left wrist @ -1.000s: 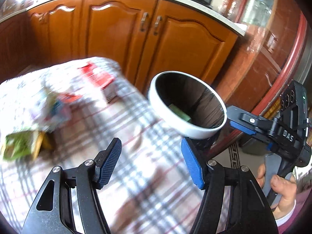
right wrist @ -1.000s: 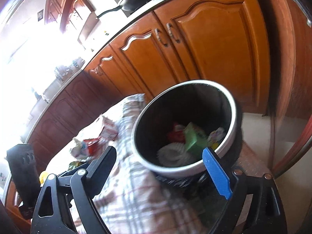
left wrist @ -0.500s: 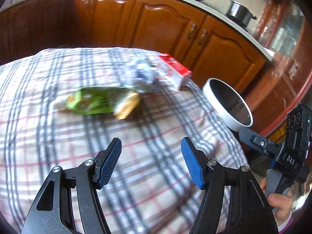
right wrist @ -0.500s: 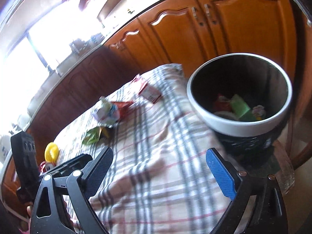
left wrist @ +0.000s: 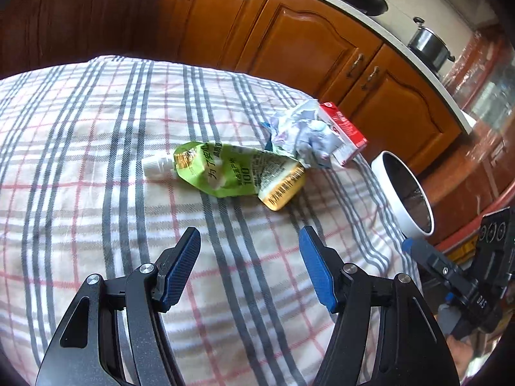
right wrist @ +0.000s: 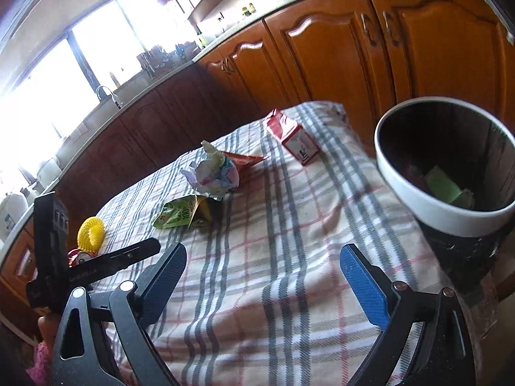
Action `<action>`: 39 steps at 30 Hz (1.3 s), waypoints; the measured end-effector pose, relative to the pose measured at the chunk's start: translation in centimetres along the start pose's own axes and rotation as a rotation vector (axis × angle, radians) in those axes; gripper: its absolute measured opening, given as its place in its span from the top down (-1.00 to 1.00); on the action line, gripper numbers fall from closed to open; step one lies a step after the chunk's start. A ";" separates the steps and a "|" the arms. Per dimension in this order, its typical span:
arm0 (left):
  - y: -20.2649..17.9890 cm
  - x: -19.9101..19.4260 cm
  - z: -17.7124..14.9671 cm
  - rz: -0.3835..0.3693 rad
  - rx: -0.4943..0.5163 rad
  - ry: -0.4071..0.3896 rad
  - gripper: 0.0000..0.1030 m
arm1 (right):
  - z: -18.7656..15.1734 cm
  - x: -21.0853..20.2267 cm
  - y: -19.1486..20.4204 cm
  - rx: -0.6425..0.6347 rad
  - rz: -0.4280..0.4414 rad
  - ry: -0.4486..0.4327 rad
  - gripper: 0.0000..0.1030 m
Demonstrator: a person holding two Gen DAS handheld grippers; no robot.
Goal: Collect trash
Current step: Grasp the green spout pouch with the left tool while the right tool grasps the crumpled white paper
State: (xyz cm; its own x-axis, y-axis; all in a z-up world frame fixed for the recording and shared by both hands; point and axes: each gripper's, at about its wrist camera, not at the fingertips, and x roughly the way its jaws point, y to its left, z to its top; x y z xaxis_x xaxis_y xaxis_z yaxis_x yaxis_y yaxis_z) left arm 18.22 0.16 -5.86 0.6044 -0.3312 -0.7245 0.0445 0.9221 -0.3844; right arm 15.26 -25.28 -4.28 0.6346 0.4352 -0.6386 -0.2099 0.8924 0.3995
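Observation:
A flattened green drink pouch (left wrist: 238, 173) (right wrist: 178, 214) with a white cap lies on the plaid tablecloth (left wrist: 96, 167). Behind it sit a crumpled paper wad (left wrist: 305, 135) (right wrist: 214, 173) and a red-and-white carton (left wrist: 346, 136) (right wrist: 293, 136). A white-rimmed bin (left wrist: 402, 193) (right wrist: 447, 173) stands off the table's right edge with scraps inside. My left gripper (left wrist: 249, 254) hangs open over the cloth, short of the pouch, nothing between its pads. My right gripper (right wrist: 262, 273) is open too, empty, near the bin. In the left wrist view the right gripper (left wrist: 463, 276) shows at the lower right.
Wooden kitchen cabinets (left wrist: 289, 41) run behind the table, with pots on the counter. A yellow round object (right wrist: 91, 230) and a red item lie at the table's far left end. A red wrapper (right wrist: 246, 159) pokes out behind the paper wad.
Both grippers swung left, away from the bin and over the table. The pouch, paper wad and carton came to the middle of the left wrist view. Both jaws stayed open.

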 end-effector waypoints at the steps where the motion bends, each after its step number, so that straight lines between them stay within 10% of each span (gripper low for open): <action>1: 0.0 0.3 0.2 0.004 0.000 0.002 -0.25 | 0.0 0.3 -0.1 0.010 0.004 0.011 -0.89; 16: 3.5 4.3 7.9 0.143 -0.011 -0.036 -0.35 | 1.6 3.2 0.1 0.021 0.019 0.072 -0.70; 30: 2.5 5.4 7.0 0.063 -0.114 0.004 -0.61 | 6.3 8.4 2.7 0.007 0.107 0.068 -0.57; 33: 2.0 5.7 7.4 0.068 -0.097 0.003 -0.62 | 7.1 9.7 2.8 0.020 0.120 0.085 -0.26; 36: 1.8 5.8 7.4 0.070 -0.085 0.012 -0.62 | 7.2 10.9 2.7 0.034 0.139 0.127 0.61; 39: 1.8 5.5 7.2 0.063 -0.083 0.018 -0.62 | 6.6 10.0 2.5 0.032 0.144 0.113 0.66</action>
State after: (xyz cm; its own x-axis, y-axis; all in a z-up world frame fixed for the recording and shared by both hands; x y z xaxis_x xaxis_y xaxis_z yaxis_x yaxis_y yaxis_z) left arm 27.38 1.44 -6.40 0.5898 -0.2769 -0.7586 -0.0600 0.9218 -0.3831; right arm 25.99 -19.51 -5.36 0.5118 0.5704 -0.6424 -0.2674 0.8164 0.5119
